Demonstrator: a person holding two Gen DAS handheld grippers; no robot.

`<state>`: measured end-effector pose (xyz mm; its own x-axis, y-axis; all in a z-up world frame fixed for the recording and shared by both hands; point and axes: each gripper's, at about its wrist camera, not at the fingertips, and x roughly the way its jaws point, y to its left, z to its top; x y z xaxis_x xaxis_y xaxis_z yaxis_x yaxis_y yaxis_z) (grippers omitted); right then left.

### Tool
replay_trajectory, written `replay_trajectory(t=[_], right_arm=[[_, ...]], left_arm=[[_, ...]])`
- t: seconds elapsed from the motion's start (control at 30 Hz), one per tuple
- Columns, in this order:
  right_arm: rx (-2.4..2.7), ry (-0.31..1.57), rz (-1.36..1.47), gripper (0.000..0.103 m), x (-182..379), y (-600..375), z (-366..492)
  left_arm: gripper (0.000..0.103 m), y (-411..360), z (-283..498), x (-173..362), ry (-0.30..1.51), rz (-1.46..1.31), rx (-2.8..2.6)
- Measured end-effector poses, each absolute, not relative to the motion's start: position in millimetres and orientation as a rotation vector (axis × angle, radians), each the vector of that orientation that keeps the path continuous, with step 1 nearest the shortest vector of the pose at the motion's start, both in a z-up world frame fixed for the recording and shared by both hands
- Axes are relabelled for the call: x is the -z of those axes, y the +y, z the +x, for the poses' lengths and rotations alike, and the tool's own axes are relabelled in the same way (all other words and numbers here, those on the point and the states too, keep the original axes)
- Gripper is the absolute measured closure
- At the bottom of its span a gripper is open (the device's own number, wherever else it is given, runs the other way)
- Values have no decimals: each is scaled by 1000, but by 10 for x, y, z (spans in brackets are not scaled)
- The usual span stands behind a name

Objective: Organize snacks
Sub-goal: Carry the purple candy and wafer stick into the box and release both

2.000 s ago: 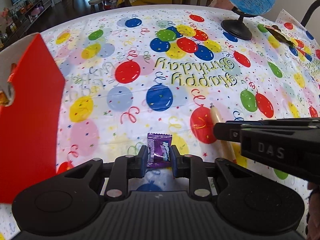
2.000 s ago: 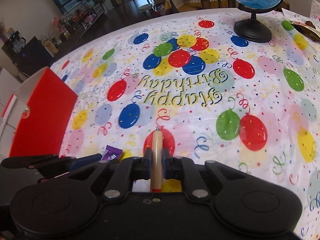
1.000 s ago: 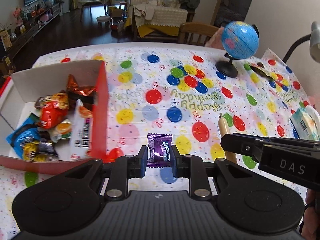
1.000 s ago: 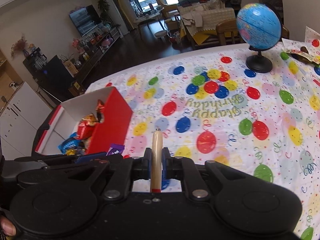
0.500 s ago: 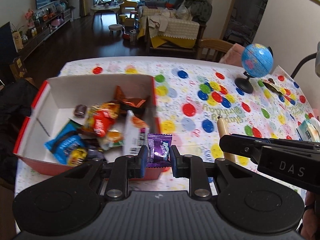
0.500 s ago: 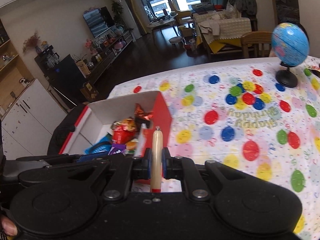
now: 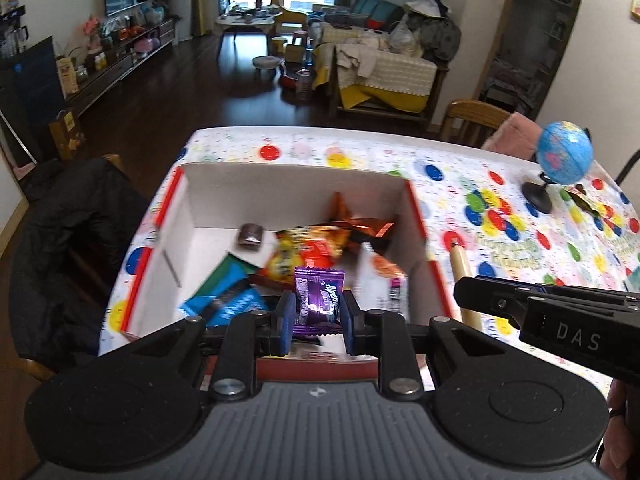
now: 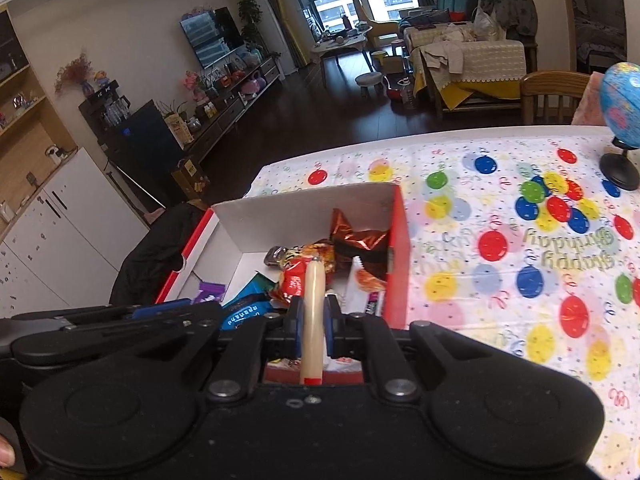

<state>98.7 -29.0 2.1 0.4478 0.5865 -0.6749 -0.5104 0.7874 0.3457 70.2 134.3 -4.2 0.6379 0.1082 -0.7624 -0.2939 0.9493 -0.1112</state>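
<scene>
Both grippers carried from open tablecloth to above red-and-white cardboard snack box [image 7: 416, 216]; box interior now fully visible.

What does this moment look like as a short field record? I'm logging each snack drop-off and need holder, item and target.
left gripper: shut on purple candy, above the box
right gripper: shut on beige sausage stick, at the box's near right corner
target: red and white box, open top, on the balloon tablecloth
box contents: blue packet, red-orange packets, dark brown candy
released yet: no
nearby: globe
</scene>
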Motion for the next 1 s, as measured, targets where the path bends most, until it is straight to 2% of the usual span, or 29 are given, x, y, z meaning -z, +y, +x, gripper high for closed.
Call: replay_trajectory(t=[0.47,0.93,1.0], right_arm=[[-637,939,48,94,462,283,1333],[-619,1033,38,94,857,483,1451],[-613,1036,27,91,874,491,1442]], left_arm=[[80,2045,987,481,927,-258,-303],[80,2132,1232,889,1016,-206,-271],[80,2126,1243,922,1025,-205,-265]])
